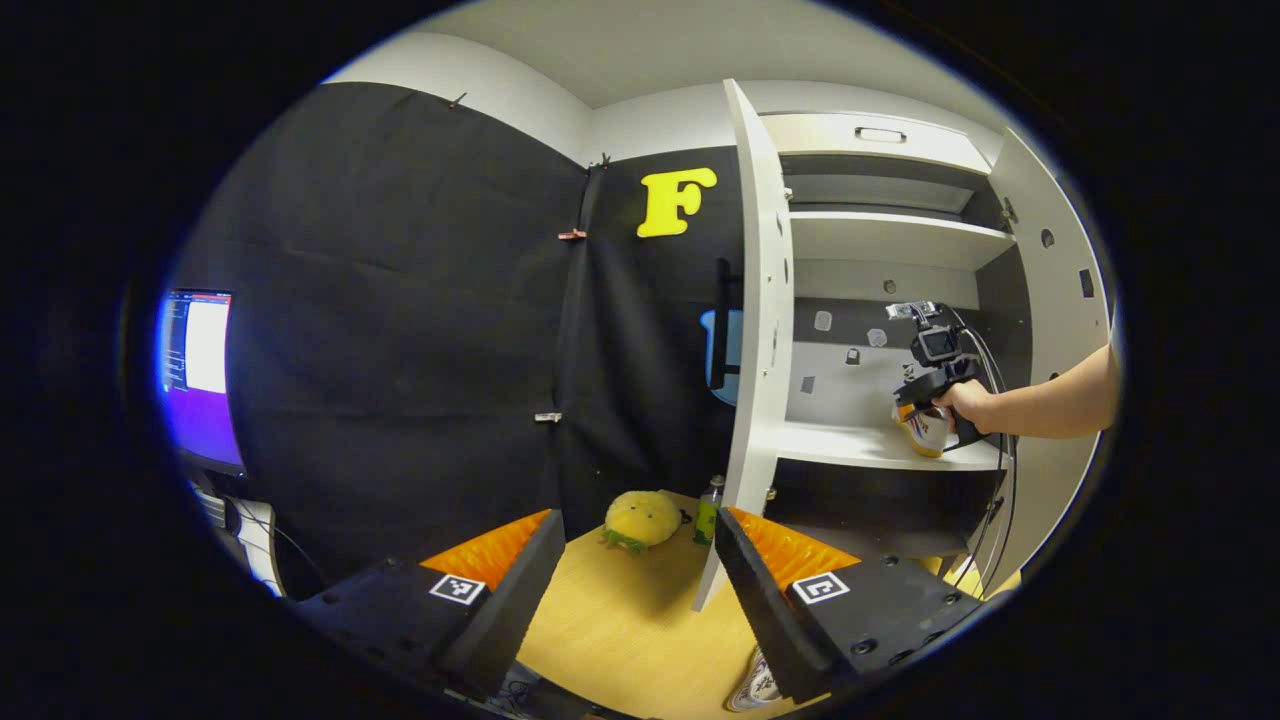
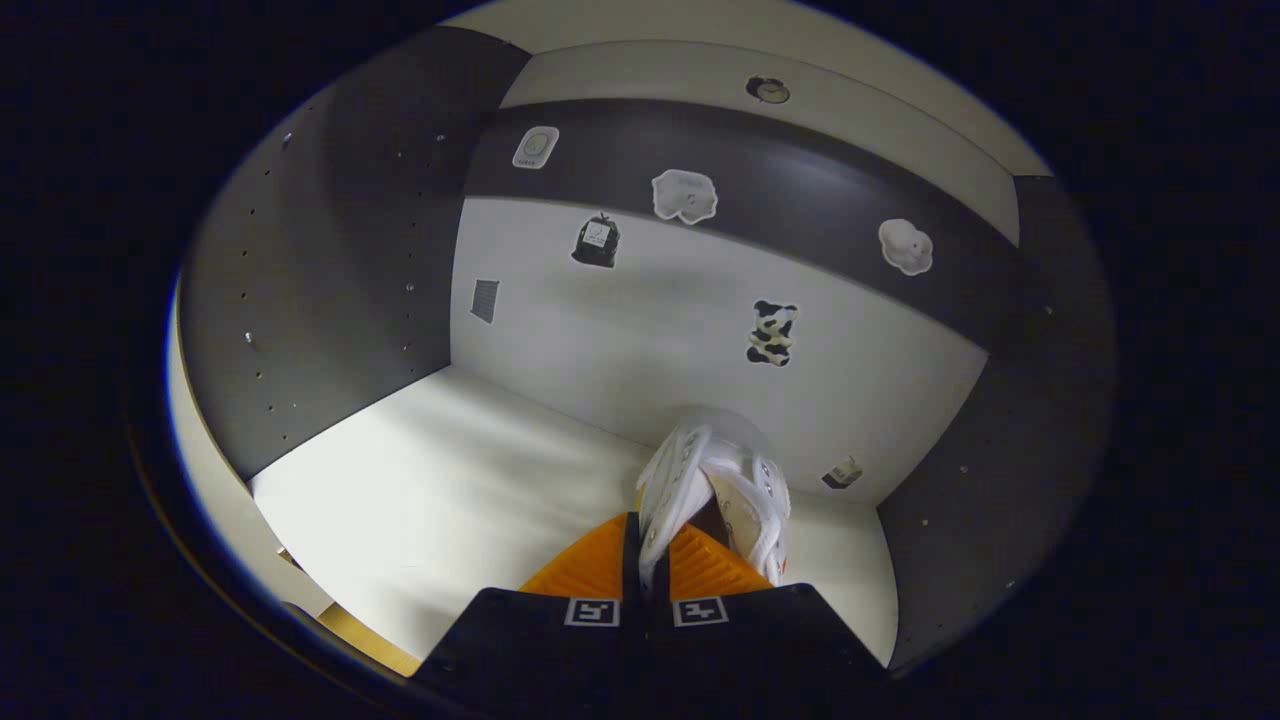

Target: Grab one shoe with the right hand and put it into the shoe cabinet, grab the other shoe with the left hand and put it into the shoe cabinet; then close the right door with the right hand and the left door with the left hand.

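Observation:
In the right gripper view, my right gripper (image 2: pixel 646 560) is shut on the upper edge of a white shoe (image 2: pixel 715 480), inside the shoe cabinet's compartment just above its white shelf (image 2: pixel 440 470). From the left gripper view, that same gripper (image 1: pixel 930 395) and its hand hold the shoe (image 1: pixel 925 432) at the right part of the shelf (image 1: pixel 850 445). Both doors stand open: the left door (image 1: pixel 760 300) and the right door (image 1: pixel 1055 290). My left gripper (image 1: pixel 638 545) is open over the wooden table (image 1: pixel 620 630). The other shoe (image 1: pixel 757 686) lies by its right finger, partly hidden.
A yellow plush toy (image 1: pixel 642 518) and a green bottle (image 1: pixel 708 510) sit on the table near the foot of the left door. A lit monitor (image 1: pixel 200 375) stands far left. Stickers dot the cabinet's back wall (image 2: pixel 640 330).

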